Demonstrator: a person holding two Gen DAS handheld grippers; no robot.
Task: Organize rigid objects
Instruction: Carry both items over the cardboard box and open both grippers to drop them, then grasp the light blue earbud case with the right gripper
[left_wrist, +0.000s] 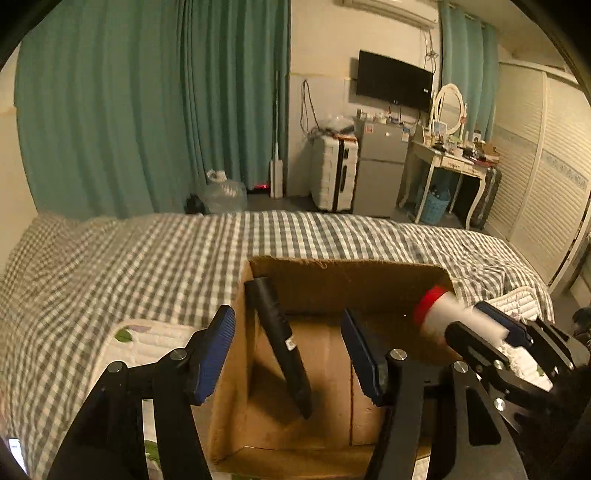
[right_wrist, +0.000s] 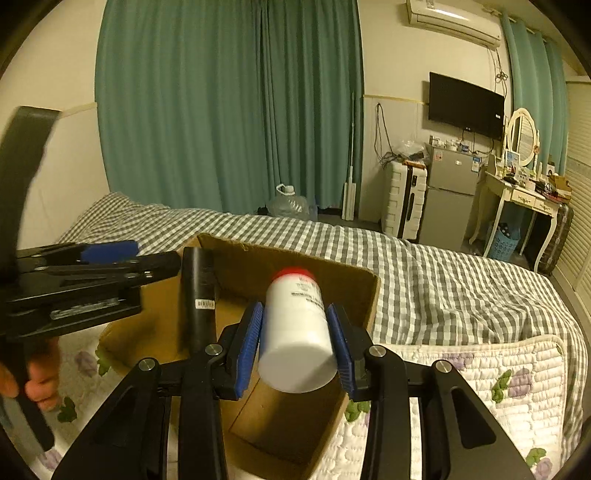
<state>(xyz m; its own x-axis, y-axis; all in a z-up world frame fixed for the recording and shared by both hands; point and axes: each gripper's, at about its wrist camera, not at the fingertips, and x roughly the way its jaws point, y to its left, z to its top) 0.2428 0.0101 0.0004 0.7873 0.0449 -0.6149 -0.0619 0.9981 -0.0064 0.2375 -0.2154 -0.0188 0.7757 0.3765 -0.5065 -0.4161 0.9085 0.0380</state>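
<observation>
An open cardboard box (left_wrist: 354, 280) (right_wrist: 369, 295) sits on the bed. A long black cylinder (left_wrist: 280, 343) (right_wrist: 199, 295) leans inside it against the left wall. My left gripper (left_wrist: 291, 354) is open and empty, its jaws spread over the box's left part around the cylinder without touching it; it also shows in the right wrist view (right_wrist: 110, 254). My right gripper (right_wrist: 295, 343) is shut on a white bottle with a red cap (right_wrist: 295, 332) (left_wrist: 443, 314), held over the box's right side; the gripper also shows in the left wrist view (left_wrist: 491, 332).
The bed has a grey checked sheet (left_wrist: 147, 258) (right_wrist: 461, 288) and a white quilted floral pad (right_wrist: 480, 387). Beyond it stand a water jug (left_wrist: 225, 192), suitcase (left_wrist: 332, 173), small fridge (left_wrist: 380, 166), dressing table (left_wrist: 450, 162) and teal curtains (left_wrist: 147, 110).
</observation>
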